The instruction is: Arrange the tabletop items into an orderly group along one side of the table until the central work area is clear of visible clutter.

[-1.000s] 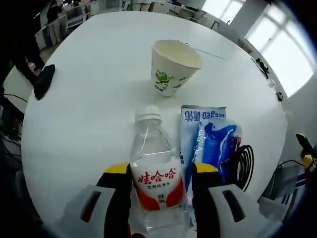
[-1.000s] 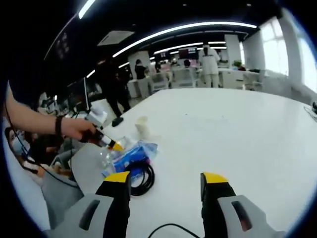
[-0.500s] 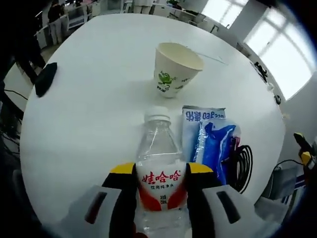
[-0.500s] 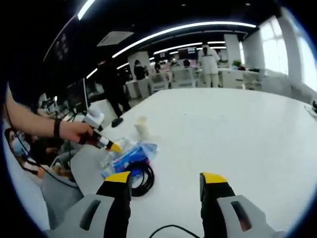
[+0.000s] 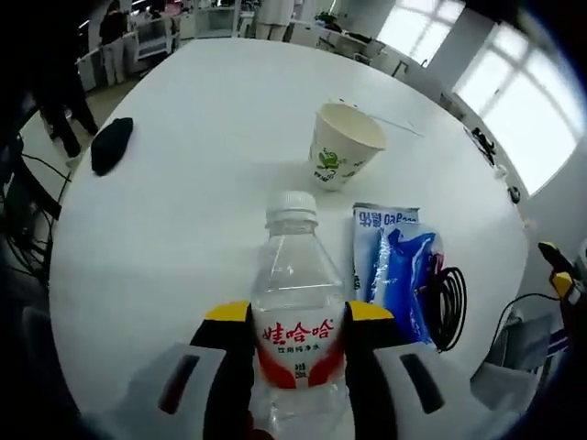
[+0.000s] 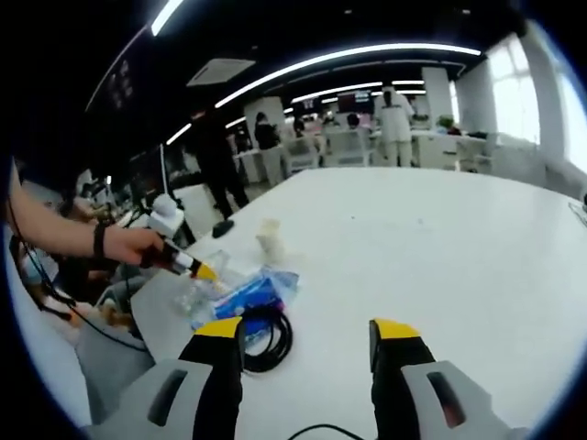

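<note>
Gripping the clear water bottle at its red label, the left gripper is holding both yellow-tipped jaws pressed against the bottle's sides; a second ago those jaws were standing apart around it, so the grasp is now made and the bottle is ready for lifting. Just beside the bottle, on its right, the blue snack packet is lying flat, with the coiled black cable touching its far edge. Beyond the bottle cap, the paper cup is standing tilted, apart from the packet. Farther left, a black computer mouse is resting near the table edge. The right gripper is hovering with jaws spread and nothing between them, over bare white tabletop. By judgement, the items are already lying close together along one side; the bottle needs placing among them.
</note>
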A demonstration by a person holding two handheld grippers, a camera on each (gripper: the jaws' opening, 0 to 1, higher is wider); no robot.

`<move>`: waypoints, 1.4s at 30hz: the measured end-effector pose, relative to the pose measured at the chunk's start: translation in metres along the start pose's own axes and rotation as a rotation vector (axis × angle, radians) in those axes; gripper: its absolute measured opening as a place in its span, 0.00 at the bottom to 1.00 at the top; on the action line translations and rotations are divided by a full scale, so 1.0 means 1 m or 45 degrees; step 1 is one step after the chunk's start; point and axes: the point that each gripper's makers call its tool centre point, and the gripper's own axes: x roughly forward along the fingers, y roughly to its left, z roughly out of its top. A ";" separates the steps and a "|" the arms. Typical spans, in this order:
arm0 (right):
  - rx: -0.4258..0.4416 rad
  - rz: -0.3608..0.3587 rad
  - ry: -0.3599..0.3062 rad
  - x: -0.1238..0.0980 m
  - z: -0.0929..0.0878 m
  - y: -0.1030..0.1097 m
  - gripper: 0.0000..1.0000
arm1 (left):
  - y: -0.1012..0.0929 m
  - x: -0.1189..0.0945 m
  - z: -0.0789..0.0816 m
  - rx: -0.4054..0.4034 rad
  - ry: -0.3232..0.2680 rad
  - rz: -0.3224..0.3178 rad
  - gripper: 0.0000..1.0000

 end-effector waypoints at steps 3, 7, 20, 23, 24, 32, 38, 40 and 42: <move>-0.002 0.001 0.002 -0.001 0.000 0.000 0.55 | 0.005 -0.001 0.001 -0.012 -0.020 0.005 0.35; -0.007 0.007 0.000 -0.001 0.002 0.002 0.55 | 0.011 -0.006 0.003 -0.024 -0.047 0.009 0.35; -0.027 0.038 -0.002 0.006 0.007 0.014 0.55 | 0.025 -0.013 0.012 -0.043 -0.115 0.012 0.35; -0.029 0.044 -0.003 0.007 0.008 0.017 0.55 | 0.024 -0.018 0.012 -0.045 -0.132 0.016 0.35; -0.029 0.045 -0.002 0.007 0.008 0.017 0.55 | 0.020 -0.026 0.010 -0.043 -0.138 0.019 0.35; -0.037 0.059 -0.003 0.010 0.010 0.019 0.55 | 0.017 -0.039 0.007 -0.046 -0.157 0.019 0.35; -0.046 0.063 -0.006 0.009 0.012 0.021 0.55 | 0.017 -0.046 0.005 -0.044 -0.170 0.025 0.35; -0.044 0.062 -0.010 0.009 0.012 0.021 0.55 | 0.018 -0.047 0.005 -0.045 -0.172 0.025 0.35; -0.047 0.063 -0.009 0.009 0.012 0.022 0.55 | 0.022 -0.048 0.005 -0.047 -0.177 0.028 0.35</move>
